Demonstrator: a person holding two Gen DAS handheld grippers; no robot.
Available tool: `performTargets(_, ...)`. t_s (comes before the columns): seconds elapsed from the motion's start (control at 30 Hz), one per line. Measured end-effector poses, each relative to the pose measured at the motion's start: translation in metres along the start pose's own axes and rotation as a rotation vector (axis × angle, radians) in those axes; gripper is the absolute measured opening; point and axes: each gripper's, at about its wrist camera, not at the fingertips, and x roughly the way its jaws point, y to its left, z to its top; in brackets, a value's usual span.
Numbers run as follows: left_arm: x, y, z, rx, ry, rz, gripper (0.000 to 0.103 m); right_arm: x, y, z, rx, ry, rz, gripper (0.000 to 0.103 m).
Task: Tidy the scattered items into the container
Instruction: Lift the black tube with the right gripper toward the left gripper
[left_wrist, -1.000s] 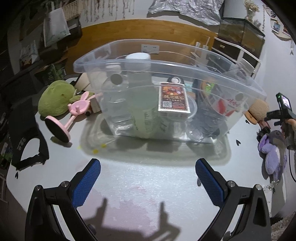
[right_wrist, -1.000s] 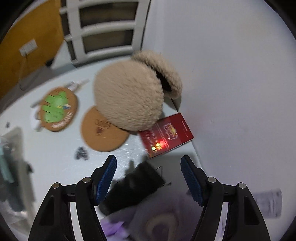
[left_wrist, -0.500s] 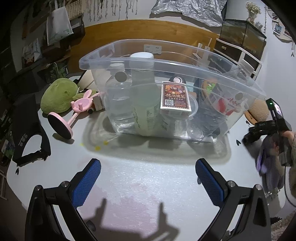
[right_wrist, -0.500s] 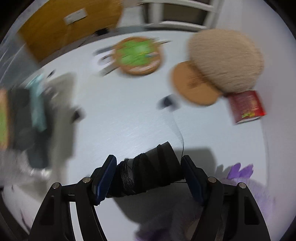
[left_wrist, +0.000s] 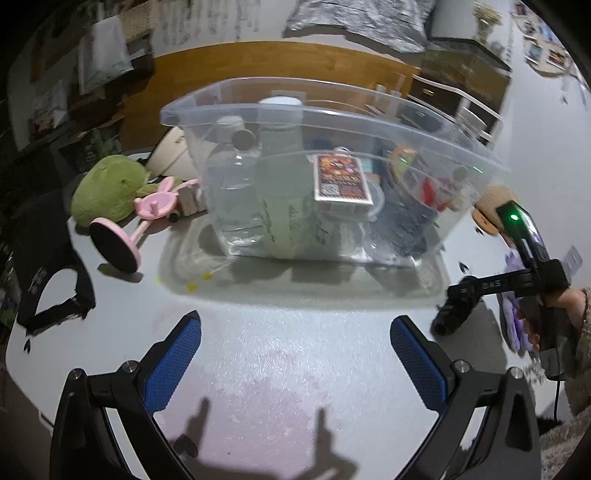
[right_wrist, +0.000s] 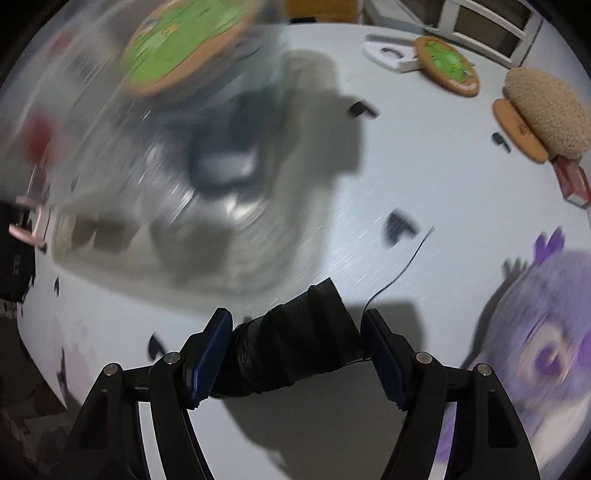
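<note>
My right gripper (right_wrist: 297, 352) is shut on a black spool of thread (right_wrist: 291, 350), held just above the grey table with a loose thread trailing. The left wrist view shows that gripper (left_wrist: 456, 308) with the spool (left_wrist: 452, 314) to the right of the clear plastic container (left_wrist: 369, 114), which holds bottles, a card box and other items. In the right wrist view the container (right_wrist: 92, 122) is blurred at upper left. My left gripper (left_wrist: 295, 363) is open and empty over bare table in front of the container.
A green plush (left_wrist: 107, 188), pink stand (left_wrist: 147, 210) and black strap (left_wrist: 44, 258) lie left of the container. A purple plush (right_wrist: 543, 343), fluffy beige item (right_wrist: 546, 110), cork coasters (right_wrist: 447, 64) and a red box (right_wrist: 570, 177) lie to the right.
My right gripper closed on the black spool, lifted it and swung left toward the container. My left gripper stayed open and drifted slightly left.
</note>
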Motion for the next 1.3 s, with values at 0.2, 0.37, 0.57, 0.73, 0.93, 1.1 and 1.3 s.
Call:
performTargets(0.2, 0.004, -0.002, -0.011, 0.134, 0.022, -0.130, 0.101, 0.012, 0.035, -0.040, 0.073, 0.079, 0.040, 0.072)
performTargets(0.37, 0.009, -0.008, -0.027, 0.260, 0.062, -0.238, 0.094, 0.015, 0.069, -0.074, 0.069, 0.081, -0.030, 0.073)
performTargets(0.57, 0.015, -0.023, -0.052, 0.415, 0.116, -0.360, 0.093, 0.013, 0.094, -0.103, 0.144, 0.103, 0.005, 0.073)
performTargets(0.73, 0.024, -0.044, -0.078, 0.540, 0.187, -0.470, 0.092, -0.011, 0.082, -0.120, 0.280, 0.045, 0.126, 0.073)
performTargets(0.93, 0.040, -0.070, -0.099, 0.655, 0.249, -0.510, 0.092, -0.045, 0.027, -0.125, 0.411, -0.019, 0.151, 0.073)
performTargets(1.1, 0.052, -0.075, -0.097, 0.657, 0.242, -0.463, 0.094, -0.049, -0.003, -0.121, 0.447, -0.026, 0.201, 0.073)
performTargets(1.3, 0.068, -0.060, -0.081, 0.574, 0.243, -0.398, 0.094, -0.033, 0.020, -0.113, 0.431, -0.037, 0.363, 0.073)
